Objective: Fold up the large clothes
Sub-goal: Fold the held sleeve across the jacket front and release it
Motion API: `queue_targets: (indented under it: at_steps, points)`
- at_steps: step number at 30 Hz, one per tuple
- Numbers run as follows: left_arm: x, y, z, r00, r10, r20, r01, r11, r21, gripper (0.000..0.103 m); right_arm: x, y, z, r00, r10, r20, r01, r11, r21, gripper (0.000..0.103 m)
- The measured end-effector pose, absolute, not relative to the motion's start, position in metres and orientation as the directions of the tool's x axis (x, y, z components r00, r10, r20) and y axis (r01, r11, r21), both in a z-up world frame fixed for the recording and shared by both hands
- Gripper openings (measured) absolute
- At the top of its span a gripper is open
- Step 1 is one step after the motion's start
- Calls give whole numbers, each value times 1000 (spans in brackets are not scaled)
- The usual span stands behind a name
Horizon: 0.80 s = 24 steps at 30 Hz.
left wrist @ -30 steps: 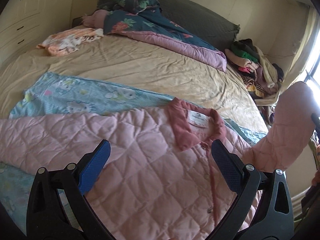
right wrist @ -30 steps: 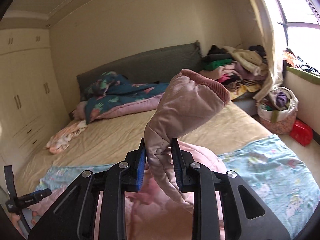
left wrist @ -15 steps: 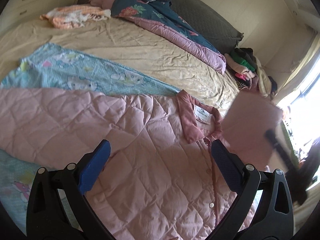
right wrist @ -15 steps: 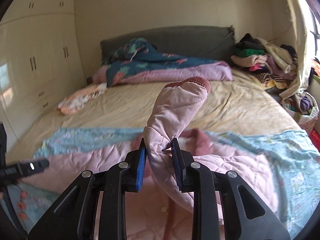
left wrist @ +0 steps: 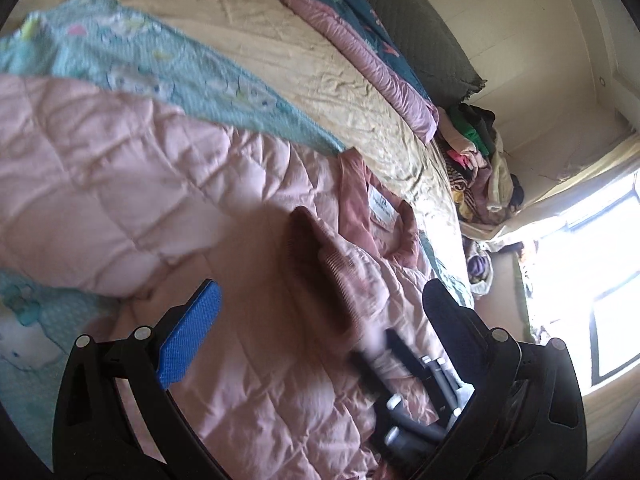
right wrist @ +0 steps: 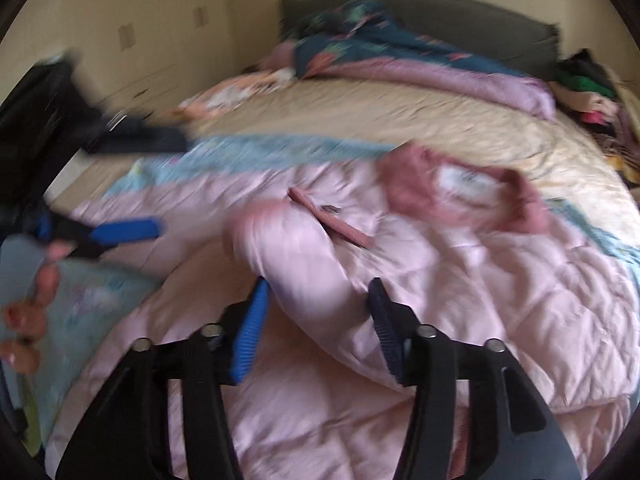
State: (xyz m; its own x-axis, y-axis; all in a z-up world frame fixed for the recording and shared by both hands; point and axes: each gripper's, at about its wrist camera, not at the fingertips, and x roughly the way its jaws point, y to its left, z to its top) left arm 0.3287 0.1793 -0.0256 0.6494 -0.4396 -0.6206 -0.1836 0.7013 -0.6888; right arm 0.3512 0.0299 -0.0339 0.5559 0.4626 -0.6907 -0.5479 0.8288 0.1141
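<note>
A pink quilted jacket (left wrist: 120, 184) lies spread on the bed, its darker pink collar (left wrist: 356, 200) with a white label toward the headboard. It also fills the right wrist view (right wrist: 500, 280). One sleeve (right wrist: 288, 248) lies folded across the jacket's front, its ribbed cuff (left wrist: 320, 264) near the collar. My right gripper (right wrist: 316, 312) is open, its jaws on either side of the sleeve. My left gripper (left wrist: 320, 320) is open and empty above the jacket's front. It shows at the left of the right wrist view (right wrist: 120, 232).
A light blue cartoon-print sheet (left wrist: 132, 56) lies under the jacket on the beige bedsheet (left wrist: 304, 72). A dark floral and purple quilt (right wrist: 400, 56) lies by the grey headboard (right wrist: 460, 20). A clothes pile (left wrist: 480, 168) sits at the bed's right, near the bright window (left wrist: 592, 280).
My right gripper has carried the sleeve down across the jacket's front and opened, letting it go. My left gripper has moved closer and tilted over the jacket.
</note>
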Motion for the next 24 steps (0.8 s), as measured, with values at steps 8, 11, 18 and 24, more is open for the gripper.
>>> queue_targets:
  at_steps: [8,11,18,24]
  points:
    - [341,149,-68,555,-477,-681,-219,706,-673,94,341,-43,-19,593,442,-673,-478,866,148,76]
    - [347,133,-77,542,-479,-690,-210,718,-664,70,350,-83,-20,631,341,-696,-377,920,109,76]
    - [359,109,-61,570,-334,-751,-143,859,-491,11,369,-157,-26,629,264,-732,-223,962,155,76]
    - [360,120,-58,581,-248,-775,-154,902,-404,11,381,-175,-63,526,256,-811,-131,967,220,76]
